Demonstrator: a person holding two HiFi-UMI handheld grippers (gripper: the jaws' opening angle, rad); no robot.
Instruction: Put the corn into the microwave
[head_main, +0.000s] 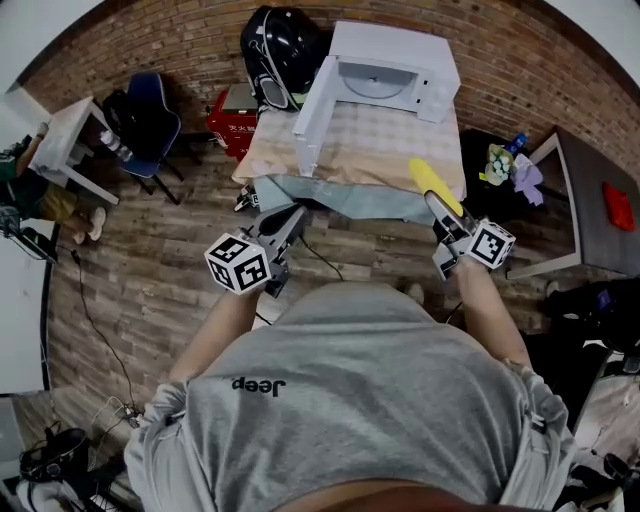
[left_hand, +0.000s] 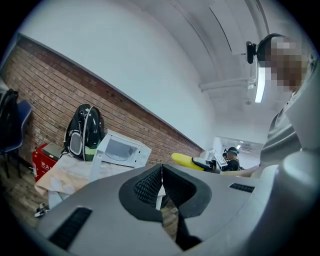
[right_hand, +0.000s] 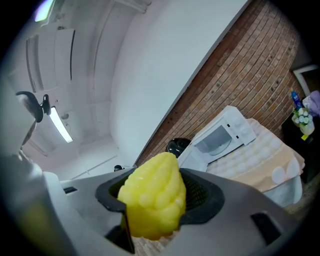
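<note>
Brick wall (head_main: 540, 70) is running behind a table (head_main: 350, 150) draped in a pale checked cloth, over a wood-plank floor (head_main: 150, 290). The corn (right_hand: 152, 197) is sitting between the jaws of the right gripper (head_main: 440, 212), which are standing wide and pressing on it from both sides. Its yellow tip is sticking out past the pads (right_hand: 200, 192), away from the person. In the head view the cob is hanging over the near right corner of the table, apart from the cloth.

Ahead of the right gripper, at the far edge of the table, the white microwave (head_main: 395, 70) is standing with its door (head_main: 310, 110) swung open. The door is on the side nearer the left gripper (left_hand: 161, 187). That gripper is hovering off the table's near left corner, its jaws drawn together with nothing between them.

Beyond the left gripper, a black rounded thing (head_main: 280, 45) is leaning by the wall beside the microwave. A red box (head_main: 230, 125) is sitting on the floor below it. Farther out on that side a blue chair (head_main: 150, 120) is standing. Out past the right gripper, on its outer side, a dark side table (head_main: 590, 210) is holding a red item (head_main: 618, 205).
</note>
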